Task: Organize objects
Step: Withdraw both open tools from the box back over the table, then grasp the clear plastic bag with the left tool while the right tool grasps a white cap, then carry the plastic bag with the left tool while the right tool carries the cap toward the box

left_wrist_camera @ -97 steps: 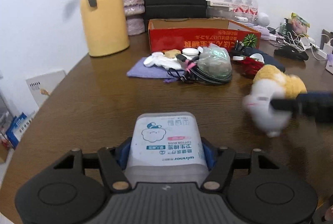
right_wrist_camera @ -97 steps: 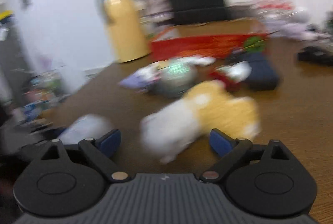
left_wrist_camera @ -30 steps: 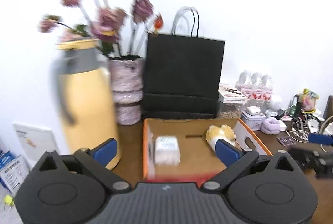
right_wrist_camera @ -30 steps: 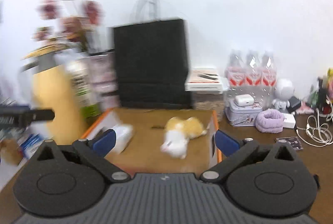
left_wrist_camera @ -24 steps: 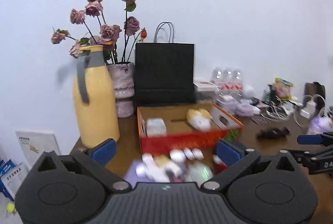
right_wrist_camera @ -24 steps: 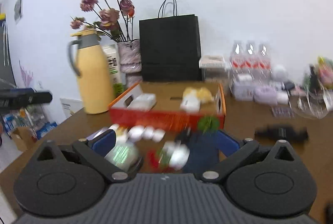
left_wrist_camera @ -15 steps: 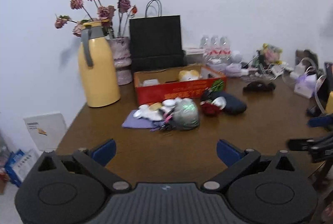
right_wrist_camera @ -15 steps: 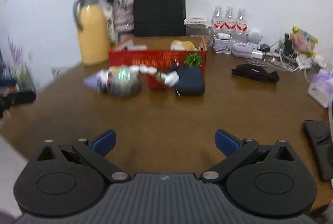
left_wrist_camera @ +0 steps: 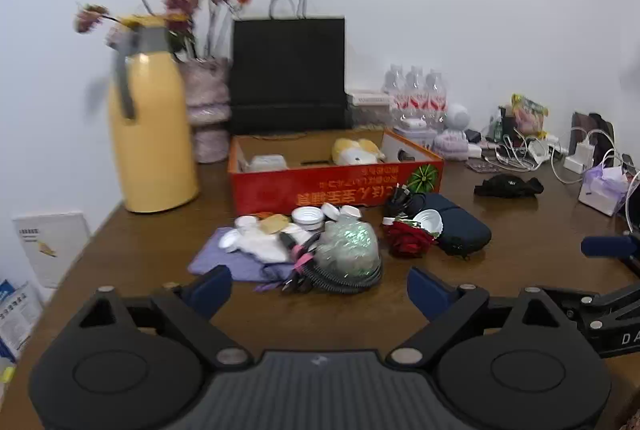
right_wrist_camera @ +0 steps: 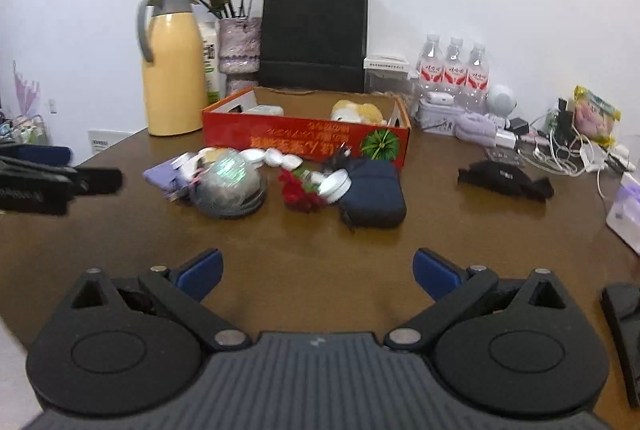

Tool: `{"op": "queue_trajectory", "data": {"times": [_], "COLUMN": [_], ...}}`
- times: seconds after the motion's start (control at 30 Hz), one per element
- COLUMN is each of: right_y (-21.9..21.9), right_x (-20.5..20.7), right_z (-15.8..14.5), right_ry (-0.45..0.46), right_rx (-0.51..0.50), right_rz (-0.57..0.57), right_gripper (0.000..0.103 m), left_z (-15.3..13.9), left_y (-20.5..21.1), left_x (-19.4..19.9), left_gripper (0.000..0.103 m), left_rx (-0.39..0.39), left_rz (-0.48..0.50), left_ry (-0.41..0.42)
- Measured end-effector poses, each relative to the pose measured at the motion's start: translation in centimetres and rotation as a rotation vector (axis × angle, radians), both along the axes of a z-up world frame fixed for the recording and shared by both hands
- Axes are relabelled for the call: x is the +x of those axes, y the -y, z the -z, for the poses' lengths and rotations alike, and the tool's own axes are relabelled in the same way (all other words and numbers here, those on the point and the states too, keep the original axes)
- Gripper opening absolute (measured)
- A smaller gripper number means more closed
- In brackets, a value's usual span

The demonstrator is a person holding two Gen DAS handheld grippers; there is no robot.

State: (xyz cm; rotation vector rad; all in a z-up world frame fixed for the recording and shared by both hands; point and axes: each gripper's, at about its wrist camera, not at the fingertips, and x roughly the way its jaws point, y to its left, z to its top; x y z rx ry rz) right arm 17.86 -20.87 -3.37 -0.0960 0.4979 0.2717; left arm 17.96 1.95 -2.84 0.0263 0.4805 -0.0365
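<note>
Nearest, the left gripper (left_wrist_camera: 318,284) and right gripper (right_wrist_camera: 318,272) hang empty, jaws wide, the left's just narrowing on nothing. Between pickups: next comes a reach to the table clutter (left_wrist_camera: 320,242). Beyond, the red box (right_wrist_camera: 304,140) holds a plush toy (right_wrist_camera: 358,112) and a white pack (right_wrist_camera: 264,109).

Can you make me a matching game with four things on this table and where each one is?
Things:
1. plush toy
2. yellow jug
3. navy pouch
4. water bottles

Places:
A. left of the red box
B. inside the red box
C. at the back by the wall, right of the black bag
D. on the table in front of the red box

Pairs: 1-B, 2-A, 3-D, 4-C
</note>
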Motion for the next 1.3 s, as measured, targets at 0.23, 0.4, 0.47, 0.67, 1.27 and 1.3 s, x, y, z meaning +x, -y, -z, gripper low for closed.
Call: {"op": "queue_trajectory", "data": {"times": [0.23, 0.4, 0.47, 0.67, 1.27, 1.3], "right_y": [-0.8, -2.2, -2.5, -3.0, -1.7, -1.7], "right_x": [5.4, 9.1, 10.8, 15.0, 4.6, 4.1], "right_z": [0.4, 1.2, 1.5, 1.8, 1.9, 2.5], "right_ry": [0.006, 0.003, -0.01, -0.006, -0.146, -0.172], "right_rx": [0.003, -0.041, -0.043, -0.046, 0.051, 0.062], "right_rz": [-0.027, -0.052, -0.063, -0.031, -0.127, -0.122], "right_gripper": [0.087, 0.082, 0.078, 0.072, 0.006, 0.006], "left_z": [2.0, 3.5, 2.9, 0.8, 2.6, 2.6], "left_y": [1.7, 0.8, -0.1, -2.1, 0.0, 0.3], "left_x": [8.8, 11.2, 10.5, 7.8, -2.8, -3.4], "left_gripper": [0.081, 0.024, 0.023, 0.023, 0.042, 0.051], "left_rx": [-0.026, -0.117, -0.146, -0.215, -0.147, -0.132], "left_rz": [0.037, 0.048, 0.032, 0.033, 0.071, 0.079], "left_ry": [-0.061, -0.134, -0.109, -0.063, -0.137, -0.133]}}
